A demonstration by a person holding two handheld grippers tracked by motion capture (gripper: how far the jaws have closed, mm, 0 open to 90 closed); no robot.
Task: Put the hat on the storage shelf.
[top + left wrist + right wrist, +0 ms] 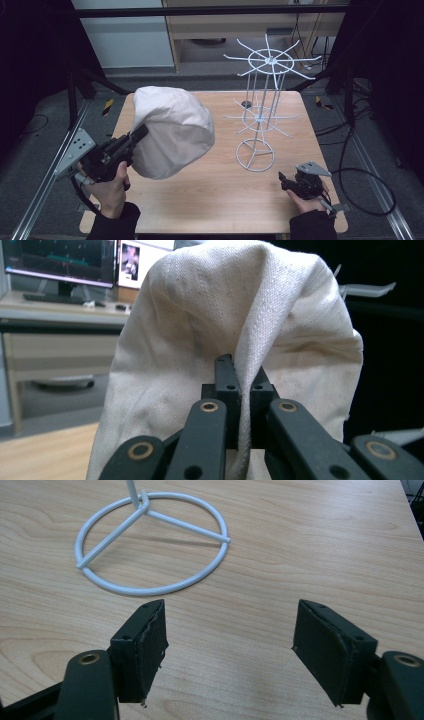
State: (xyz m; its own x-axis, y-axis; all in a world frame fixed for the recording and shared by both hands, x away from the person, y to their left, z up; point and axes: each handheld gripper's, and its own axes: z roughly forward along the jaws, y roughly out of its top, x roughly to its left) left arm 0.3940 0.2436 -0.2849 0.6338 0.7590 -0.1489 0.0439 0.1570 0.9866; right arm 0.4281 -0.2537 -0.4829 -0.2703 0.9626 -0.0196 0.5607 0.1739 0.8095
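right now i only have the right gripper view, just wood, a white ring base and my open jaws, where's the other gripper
Observer: The left gripper is raised over the table's left side, shut on a fold of a cream cloth hat.
Operator: is the hat off the table
Observer: Yes, in the high view it hangs in the air from that gripper, clear of the wooden table.
Operator: what does my ring base belong to
Observer: A tall white wire rack with two tiers of spoke-like arms, standing upright to the right of the hat.
Operator: anything hung on it
Observer: No, all its arms are bare. The right gripper sits low near the table's front right.
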